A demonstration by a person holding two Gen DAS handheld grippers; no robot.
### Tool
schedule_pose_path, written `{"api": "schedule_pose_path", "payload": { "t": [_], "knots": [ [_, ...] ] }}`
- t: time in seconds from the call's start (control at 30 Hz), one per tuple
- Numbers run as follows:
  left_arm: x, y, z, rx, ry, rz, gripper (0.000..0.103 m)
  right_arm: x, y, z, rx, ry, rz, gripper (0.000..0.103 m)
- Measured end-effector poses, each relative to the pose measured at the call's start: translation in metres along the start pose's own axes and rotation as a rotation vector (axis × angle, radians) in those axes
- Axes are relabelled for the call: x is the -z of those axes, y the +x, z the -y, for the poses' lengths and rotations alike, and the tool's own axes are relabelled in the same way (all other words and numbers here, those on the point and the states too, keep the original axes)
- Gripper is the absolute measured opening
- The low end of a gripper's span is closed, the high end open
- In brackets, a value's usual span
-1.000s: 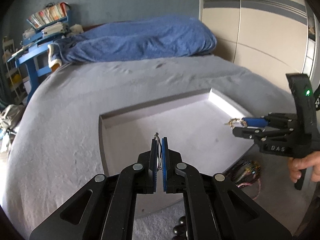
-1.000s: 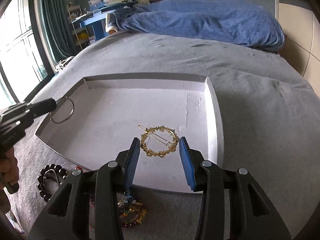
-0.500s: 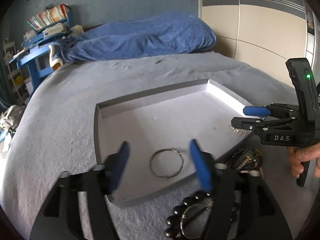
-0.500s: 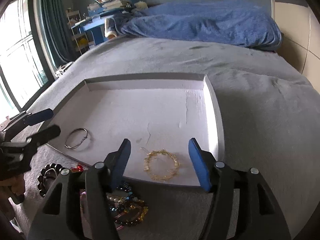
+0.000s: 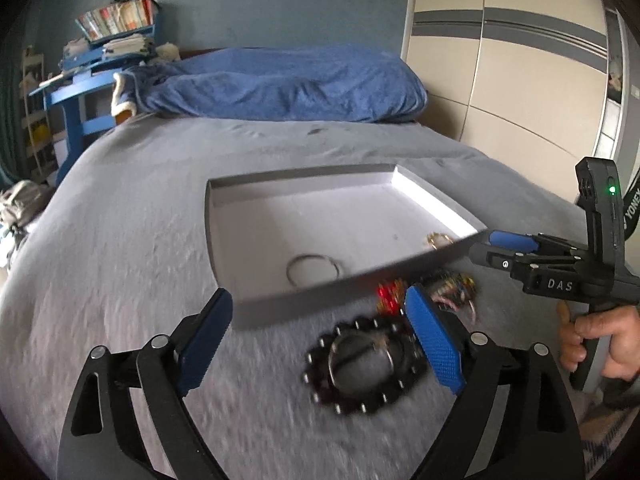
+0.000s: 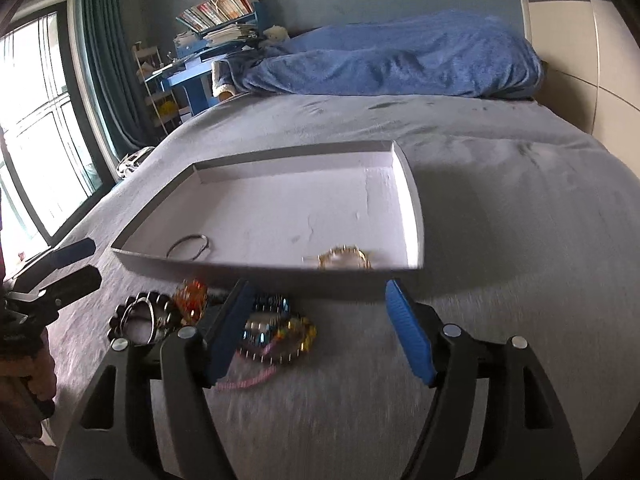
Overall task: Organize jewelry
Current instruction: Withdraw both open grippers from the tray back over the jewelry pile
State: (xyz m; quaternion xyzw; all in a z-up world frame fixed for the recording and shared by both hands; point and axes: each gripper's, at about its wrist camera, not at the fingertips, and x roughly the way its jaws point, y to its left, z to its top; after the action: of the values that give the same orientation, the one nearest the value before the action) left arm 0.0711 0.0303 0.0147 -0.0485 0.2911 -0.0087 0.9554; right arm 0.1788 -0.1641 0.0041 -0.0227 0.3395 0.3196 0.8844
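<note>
A shallow white tray (image 5: pixel 280 312) (image 6: pixel 414 208) lies on the grey bed. Inside it rest a thin silver ring (image 5: pixel 314 270) (image 6: pixel 188 246) and a gold round hair clip (image 5: pixel 438 240) (image 6: pixel 346 258). On the bedcover in front of the tray sit a black bead bracelet (image 5: pixel 360 364) (image 6: pixel 140 320), a red bead piece (image 5: pixel 388 298) (image 6: pixel 192 300) and a heap of coloured bracelets (image 5: pixel 452 284) (image 6: pixel 276 328). My left gripper (image 5: pixel 320 336) (image 6: pixel 90 264) hovers over the black bracelet, jaws opening, gripping nothing. My right gripper (image 6: pixel 320 332) (image 5: pixel 486 250) hangs above the heap, jaws opening, empty.
A blue blanket (image 5: pixel 280 84) is bunched at the head of the bed. A blue desk with books (image 5: pixel 100 64) stands at the far left, a wardrobe (image 5: pixel 520 80) to the right, a window (image 6: pixel 36 128) on the left. A person's hand (image 5: pixel 600 344) grips the right tool.
The left gripper let go of the silver ring, which now lies in the tray, and opened wide. The right gripper opened further off the gold clip. Both pulled back to the tray's near side.
</note>
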Motion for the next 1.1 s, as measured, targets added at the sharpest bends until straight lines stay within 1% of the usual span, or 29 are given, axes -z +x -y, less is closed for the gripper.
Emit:
{"api": "schedule_pose_path", "payload": {
  "t": [0.03,0.13,0.3,0.33,0.4,0.53,0.67,0.73,0.83,0.93,0.97,1.03,1.1],
  "knots": [
    [0.003,-0.003,0.000,0.004,-0.006,0.001,0.089,0.002,-0.005,0.001,-0.003,0.005,0.016,0.069],
    [0.010,-0.008,0.000,0.013,-0.023,-0.003,0.090,0.005,-0.011,0.002,-0.002,0.019,0.028,0.069],
    [0.017,-0.010,0.003,0.022,-0.022,-0.011,0.091,0.015,-0.013,0.003,-0.001,0.045,0.007,0.070],
    [0.018,-0.010,0.003,0.026,-0.026,-0.013,0.092,0.017,-0.016,0.004,-0.002,0.048,0.008,0.071],
    [0.022,-0.007,0.004,0.037,-0.038,-0.039,0.092,0.020,-0.018,0.004,0.001,0.051,0.005,0.076],
    [0.029,-0.005,0.005,0.033,-0.050,-0.068,0.092,0.026,-0.018,0.005,0.003,0.073,-0.017,0.076],
    [0.031,-0.003,0.004,0.026,-0.054,-0.081,0.092,0.033,-0.013,0.006,-0.007,0.086,-0.066,0.076],
    [0.033,0.001,0.007,0.023,-0.042,-0.102,0.092,0.034,-0.011,0.003,-0.008,0.072,-0.078,0.076],
    [0.033,0.002,0.013,0.019,-0.010,-0.107,0.092,0.035,-0.008,-0.002,-0.004,0.050,-0.095,0.076],
    [0.034,0.003,0.016,0.019,0.002,-0.110,0.090,0.035,-0.008,-0.004,-0.004,0.039,-0.098,0.074],
    [0.034,0.003,0.016,0.019,0.002,-0.112,0.088,0.036,-0.008,-0.005,-0.001,0.036,-0.098,0.074],
    [0.034,0.004,0.015,0.020,-0.001,-0.119,0.086,0.036,-0.007,-0.006,-0.002,0.028,-0.103,0.070],
    [0.035,0.005,0.015,0.019,-0.004,-0.126,0.086,0.036,-0.005,-0.008,-0.001,0.020,-0.114,0.068]
  ]
}}
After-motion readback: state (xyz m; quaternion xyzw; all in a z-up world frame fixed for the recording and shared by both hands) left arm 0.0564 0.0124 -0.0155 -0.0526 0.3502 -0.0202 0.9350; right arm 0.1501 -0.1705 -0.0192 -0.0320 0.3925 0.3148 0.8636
